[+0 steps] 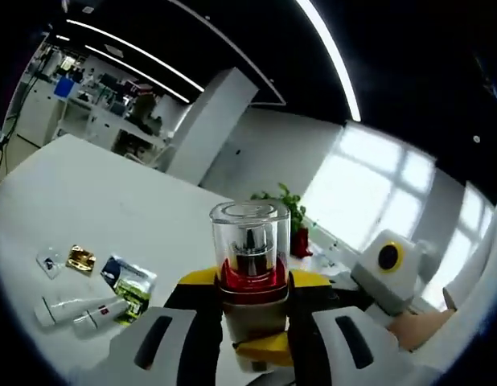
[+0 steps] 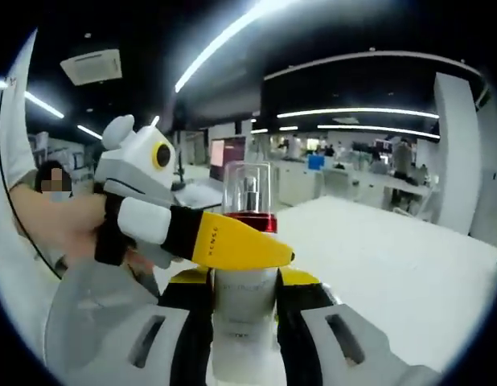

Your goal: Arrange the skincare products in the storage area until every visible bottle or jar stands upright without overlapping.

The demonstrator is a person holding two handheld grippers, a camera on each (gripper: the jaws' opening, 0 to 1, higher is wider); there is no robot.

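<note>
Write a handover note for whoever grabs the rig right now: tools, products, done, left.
Left tool: shut on the clear-capped pump bottle with a red collar, held upright above the white table.
Right tool: shut on the same bottle, lower on its pale body; both tools grip it at once.
Lying flat on the table: two white tubes, a green-printed sachet, a gold sachet, a small clear packet.
Done: bottle lifted.
Left: release one tool, stand the bottle on the table, then sort the flat items.
</note>
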